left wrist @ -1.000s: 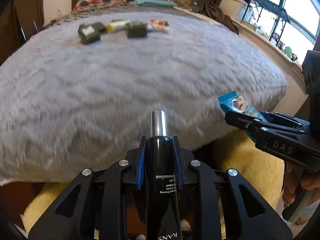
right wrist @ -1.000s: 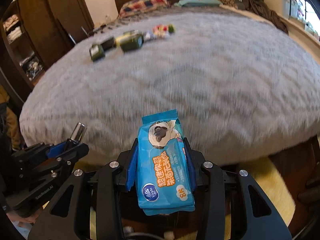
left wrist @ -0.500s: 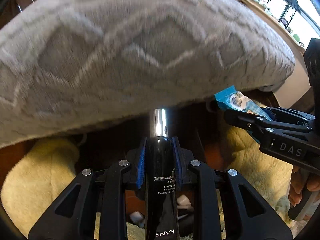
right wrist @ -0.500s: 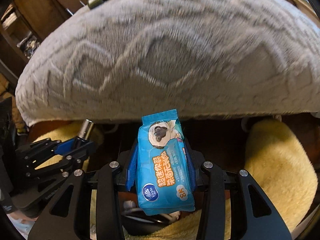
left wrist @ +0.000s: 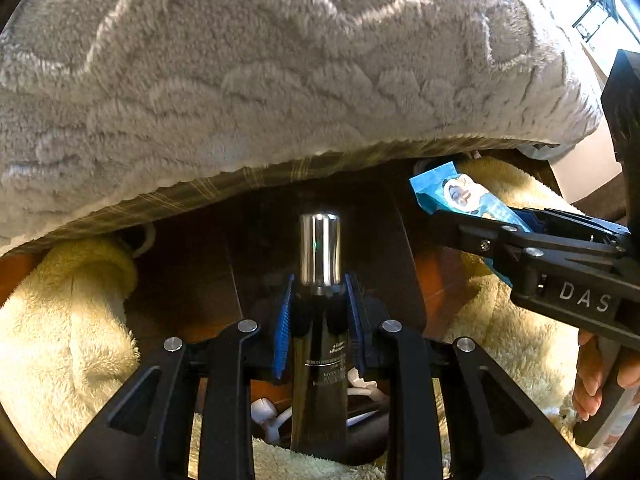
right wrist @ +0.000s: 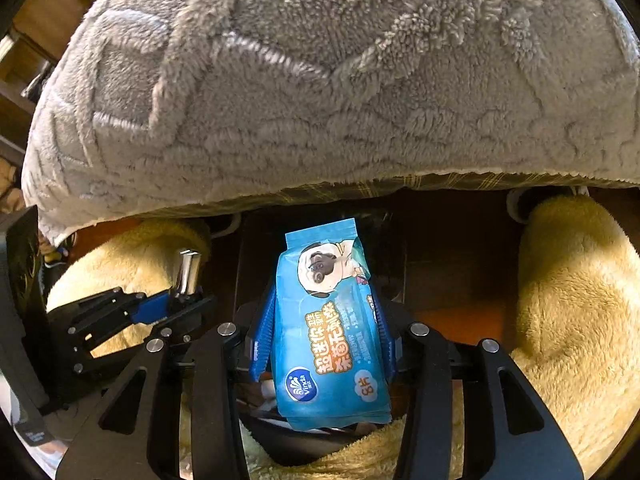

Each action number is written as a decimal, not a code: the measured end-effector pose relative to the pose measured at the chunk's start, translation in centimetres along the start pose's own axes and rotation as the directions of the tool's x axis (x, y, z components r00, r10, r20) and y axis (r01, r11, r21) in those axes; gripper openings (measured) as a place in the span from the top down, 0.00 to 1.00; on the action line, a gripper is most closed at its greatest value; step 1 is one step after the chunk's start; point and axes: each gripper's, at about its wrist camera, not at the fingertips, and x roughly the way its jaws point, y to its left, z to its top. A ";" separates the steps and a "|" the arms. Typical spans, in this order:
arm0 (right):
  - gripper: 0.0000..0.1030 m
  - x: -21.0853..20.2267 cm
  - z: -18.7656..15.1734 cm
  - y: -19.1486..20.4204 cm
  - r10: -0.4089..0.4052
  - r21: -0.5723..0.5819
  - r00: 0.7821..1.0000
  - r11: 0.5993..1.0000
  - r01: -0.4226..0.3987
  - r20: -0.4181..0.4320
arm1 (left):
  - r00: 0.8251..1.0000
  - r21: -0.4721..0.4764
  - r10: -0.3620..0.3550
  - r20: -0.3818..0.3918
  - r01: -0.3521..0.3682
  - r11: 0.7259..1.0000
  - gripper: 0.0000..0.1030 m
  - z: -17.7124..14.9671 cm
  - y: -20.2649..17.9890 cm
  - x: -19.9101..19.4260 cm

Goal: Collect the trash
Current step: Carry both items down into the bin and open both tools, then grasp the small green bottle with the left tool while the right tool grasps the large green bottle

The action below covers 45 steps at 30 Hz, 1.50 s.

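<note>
My left gripper (left wrist: 320, 284) is shut on a black tube with a silver cap (left wrist: 320, 248), which points down and forward. Below it lies a dark container (left wrist: 364, 440) with white scraps inside, set in the yellow rug. Between the blue pads of my right gripper (right wrist: 325, 300) sits a blue wet-wipes pack (right wrist: 330, 332); the pads still touch its sides while the jaws are opening. The same dark container (right wrist: 280, 440) shows under the pack. Each gripper appears in the other's view: the right one (left wrist: 480, 232) at the right, the left one (right wrist: 188, 300) at the left.
The grey plush blanket (left wrist: 280, 80) hangs over the bed edge and fills the upper half of both views. Dark brown wood of the bed frame (right wrist: 440, 248) stands behind. Fluffy yellow rug (right wrist: 580, 300) lies on both sides. A hand (left wrist: 592, 380) holds the right gripper's handle.
Both grippers have sunk from bed-top height to below the blanket's edge and tipped downward. The items on top of the bed have left view; the dark container has come into view.
</note>
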 end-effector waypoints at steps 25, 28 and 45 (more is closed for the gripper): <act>0.26 -10.5 3.3 0.0 -0.136 0.014 0.934 0.990 0.140 0.329 | 0.957 -0.036 0.133 0.259 -0.128 0.991 0.37 2.5 1.7 -10.3; 0.26 -12.0 5.1 0.4 -0.132 0.011 0.917 0.990 0.138 0.377 | 0.939 -0.036 0.155 0.306 -0.151 0.988 0.37 3.8 2.2 -12.3; 0.26 -10.8 18.1 5.5 -0.071 -0.063 0.894 0.992 0.110 0.443 | 0.864 -0.131 0.291 0.411 -0.260 0.957 0.36 17.0 9.1 -15.2</act>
